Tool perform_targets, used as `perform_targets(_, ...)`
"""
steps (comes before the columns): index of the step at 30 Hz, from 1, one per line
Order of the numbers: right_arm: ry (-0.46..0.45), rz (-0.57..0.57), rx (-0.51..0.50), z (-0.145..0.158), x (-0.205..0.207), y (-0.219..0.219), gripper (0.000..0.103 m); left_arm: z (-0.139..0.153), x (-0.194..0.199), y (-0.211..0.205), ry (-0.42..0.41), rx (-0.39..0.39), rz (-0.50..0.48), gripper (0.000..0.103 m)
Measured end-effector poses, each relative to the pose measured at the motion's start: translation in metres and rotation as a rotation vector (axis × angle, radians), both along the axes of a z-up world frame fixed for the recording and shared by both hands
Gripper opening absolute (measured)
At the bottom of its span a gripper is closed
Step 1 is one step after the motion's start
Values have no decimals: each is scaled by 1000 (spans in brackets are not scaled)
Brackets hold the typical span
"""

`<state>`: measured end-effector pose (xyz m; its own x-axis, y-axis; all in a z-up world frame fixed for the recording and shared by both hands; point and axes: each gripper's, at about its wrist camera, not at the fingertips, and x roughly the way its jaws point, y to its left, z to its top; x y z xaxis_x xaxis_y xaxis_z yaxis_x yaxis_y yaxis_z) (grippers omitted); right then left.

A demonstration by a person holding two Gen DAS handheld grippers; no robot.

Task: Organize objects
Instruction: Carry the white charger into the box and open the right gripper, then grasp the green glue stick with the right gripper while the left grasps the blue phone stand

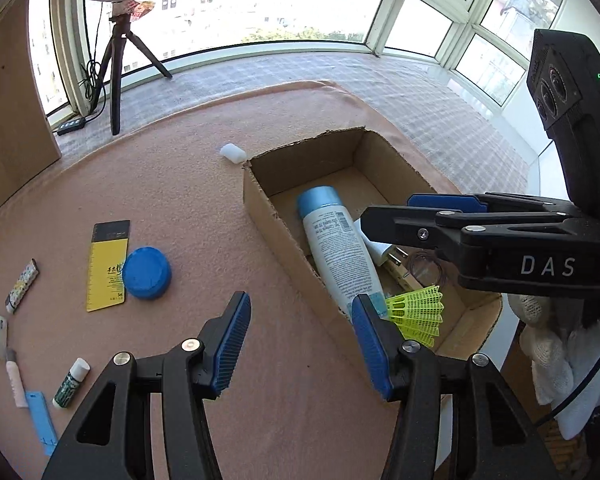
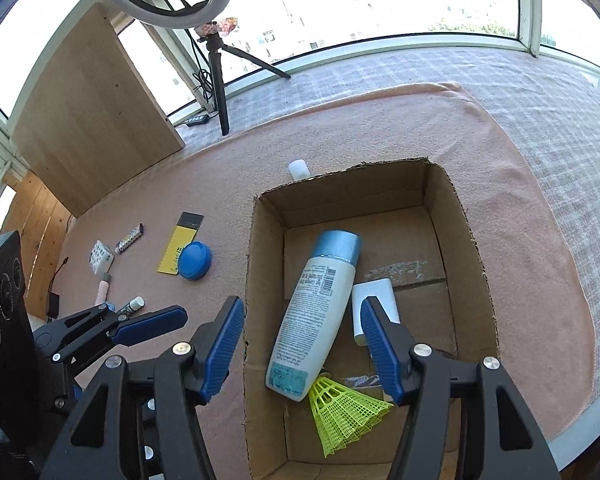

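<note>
Both grippers hanging spread and empty over a brown cardboard box (image 2: 472,248) on a pink felt mat (image 1: 180,200).

The left gripper (image 1: 300,340) is hovering near the box's near left wall, its blue ribbed pads wide apart and gripping nothing; the right gripper (image 2: 302,344) is doing the same above the box — its black body is showing the letters "DAS" in the left wrist view. Inside the box, a white bottle with a light-blue cap (image 2: 320,308) is lying flat, its barcode and fine print too small to read, touching a neon-yellow plastic shuttlecock (image 2: 340,412) and a white rectangular block (image 2: 374,296). Out on the mat, a round blue lid (image 1: 147,273) is overlapping a yellow and black card (image 1: 107,264) bearing illegible characters — a small green-patterned bottle with a white cap (image 1: 71,383) is lying nearer the left edge.
</note>
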<state>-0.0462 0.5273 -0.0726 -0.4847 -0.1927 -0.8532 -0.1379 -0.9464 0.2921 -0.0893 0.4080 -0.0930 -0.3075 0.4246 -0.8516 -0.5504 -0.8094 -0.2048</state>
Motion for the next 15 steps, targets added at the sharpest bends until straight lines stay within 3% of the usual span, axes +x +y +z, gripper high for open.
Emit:
perform_targets(7, 8, 120, 12, 3, -21, -72, 57, -16, 1, -121, -27, -54, 203, 56)
perform_targets(15, -86, 208, -61, -28, -48, -161, 57, -47, 11, -239, -62, -149, 370, 56)
